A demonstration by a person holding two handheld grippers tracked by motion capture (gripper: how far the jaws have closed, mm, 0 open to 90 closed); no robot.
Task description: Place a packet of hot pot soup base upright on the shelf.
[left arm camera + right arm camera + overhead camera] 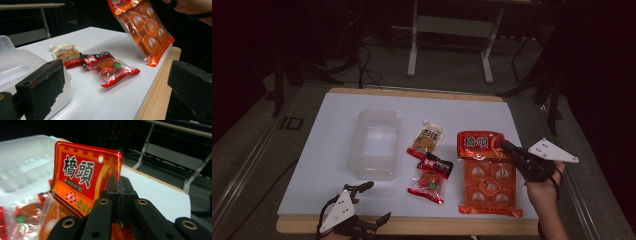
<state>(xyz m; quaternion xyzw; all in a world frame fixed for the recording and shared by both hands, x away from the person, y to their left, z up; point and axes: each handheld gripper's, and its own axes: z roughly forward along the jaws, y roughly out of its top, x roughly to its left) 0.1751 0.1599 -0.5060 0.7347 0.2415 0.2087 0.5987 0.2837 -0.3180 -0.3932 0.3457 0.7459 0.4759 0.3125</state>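
A large orange snack pack with several round pieces inside hangs at the right of the white table, its lower end near the front edge. My right gripper is shut on the pack's upper right edge. The right gripper view has the pads pinching the printed orange header. In the left gripper view the pack is tilted, lifted at its top. My left gripper stands open at the front left edge with nothing between its jaws.
A clear plastic container sits left of centre. A beige sauce pouch and a red sealed snack pack lie in the middle. The wooden table rim runs along the front. Metal frame legs stand beyond the table.
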